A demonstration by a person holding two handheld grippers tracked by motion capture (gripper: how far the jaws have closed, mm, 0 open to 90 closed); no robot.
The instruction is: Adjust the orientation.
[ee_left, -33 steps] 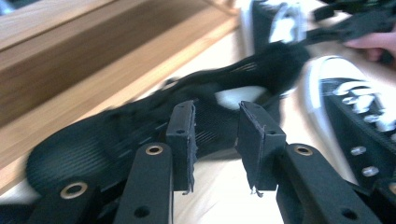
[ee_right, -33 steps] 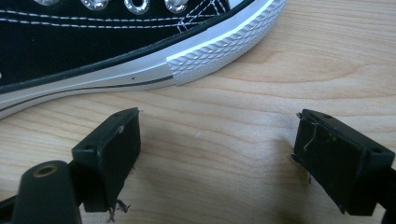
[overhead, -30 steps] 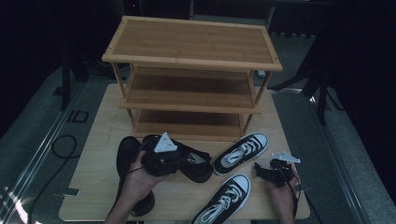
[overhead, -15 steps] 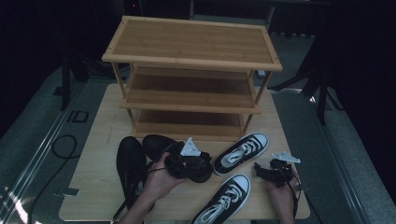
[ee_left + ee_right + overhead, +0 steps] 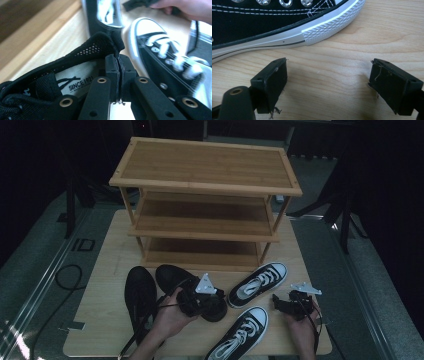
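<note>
A wooden shoe rack [image 5: 205, 195] fills the upper centre of the frame, and below it, low and centre on the table [image 5: 105, 270], the left gripper [image 5: 212, 301] has just closed on a black shoe's [image 5: 172, 277] heel edge, while the right gripper [image 5: 292, 304] at lower right stands open beside a black-and-white sneaker [image 5: 257, 282].

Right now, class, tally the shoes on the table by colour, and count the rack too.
All-black shoes: 2
Black-and-white sneakers: 2
Wooden shoe rack: 1
Total: 5
</note>
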